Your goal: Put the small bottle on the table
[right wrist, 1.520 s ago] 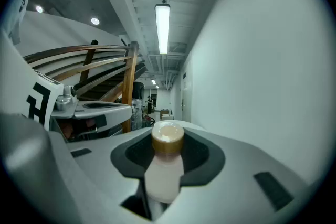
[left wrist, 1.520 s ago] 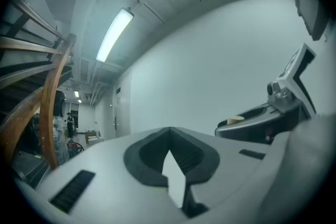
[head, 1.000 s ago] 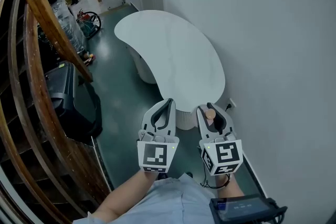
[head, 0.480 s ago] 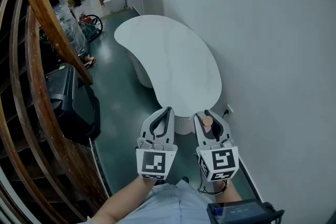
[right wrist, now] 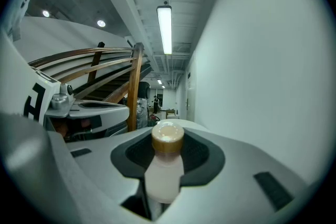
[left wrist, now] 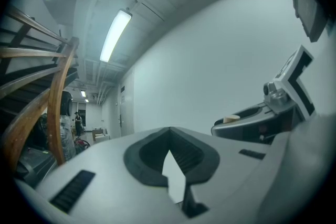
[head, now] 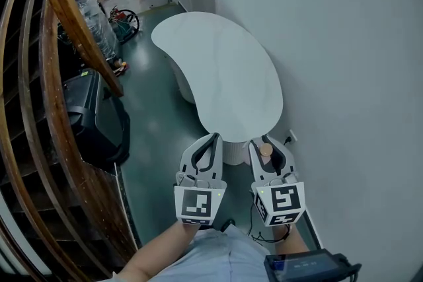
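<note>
The desk (head: 225,69) drifts slightly right in the head view. The right claw (head: 265,142) grips the bottle (right wrist: 165,165) upright, just short of the desk's near edge. The left claw (head: 212,139) is closed and empty (pickup done, placing remains).

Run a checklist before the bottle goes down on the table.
1. Grip on the bottle: ok. The right gripper has its jaws closed on the bottle's body.
2. Landing spot: ok. The white table has a bare top.
3. Bottle above the tabletop: not ok. In the head view it sits short of the table's near edge.
4. Left gripper out of the way: ok. It is shut and empty, beside the right one and off the table.
5. Height of the bottle over the tabletop: cannot tell.
</note>
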{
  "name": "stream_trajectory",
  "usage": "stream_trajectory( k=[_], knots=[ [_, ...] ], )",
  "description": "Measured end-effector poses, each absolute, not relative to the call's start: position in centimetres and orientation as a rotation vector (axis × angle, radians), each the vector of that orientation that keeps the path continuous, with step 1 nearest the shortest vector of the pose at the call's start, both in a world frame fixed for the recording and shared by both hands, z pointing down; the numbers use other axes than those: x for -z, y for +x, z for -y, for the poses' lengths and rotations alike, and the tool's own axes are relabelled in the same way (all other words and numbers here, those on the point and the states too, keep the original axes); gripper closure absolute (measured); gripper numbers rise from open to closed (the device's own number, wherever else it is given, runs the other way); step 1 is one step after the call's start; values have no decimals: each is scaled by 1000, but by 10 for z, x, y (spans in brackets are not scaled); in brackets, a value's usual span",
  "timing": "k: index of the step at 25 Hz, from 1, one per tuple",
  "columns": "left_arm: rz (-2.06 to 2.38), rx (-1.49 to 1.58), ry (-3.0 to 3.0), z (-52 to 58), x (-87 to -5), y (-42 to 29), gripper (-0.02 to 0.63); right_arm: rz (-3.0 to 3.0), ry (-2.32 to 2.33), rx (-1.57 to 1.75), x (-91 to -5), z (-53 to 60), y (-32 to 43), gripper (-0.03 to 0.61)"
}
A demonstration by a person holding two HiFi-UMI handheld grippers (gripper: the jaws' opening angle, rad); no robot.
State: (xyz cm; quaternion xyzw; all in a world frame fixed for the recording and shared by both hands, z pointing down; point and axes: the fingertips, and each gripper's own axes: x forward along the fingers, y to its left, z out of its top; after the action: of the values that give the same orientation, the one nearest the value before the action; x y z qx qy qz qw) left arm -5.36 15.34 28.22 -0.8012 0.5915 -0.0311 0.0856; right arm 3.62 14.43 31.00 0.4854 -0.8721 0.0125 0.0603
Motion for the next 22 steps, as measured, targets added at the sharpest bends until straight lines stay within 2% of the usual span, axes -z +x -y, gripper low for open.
stream_trajectory(
  k=[8, 22],
  knots=[
    [-1787, 130, -2400, -129, -295, -56, 615, 2636, 1460, -46, -318, -123, 37, 464],
    [-1708, 112, -2453, -11, -294, -71, 614, 2599, 1524, -26, -314, -12, 20, 465]
  ],
)
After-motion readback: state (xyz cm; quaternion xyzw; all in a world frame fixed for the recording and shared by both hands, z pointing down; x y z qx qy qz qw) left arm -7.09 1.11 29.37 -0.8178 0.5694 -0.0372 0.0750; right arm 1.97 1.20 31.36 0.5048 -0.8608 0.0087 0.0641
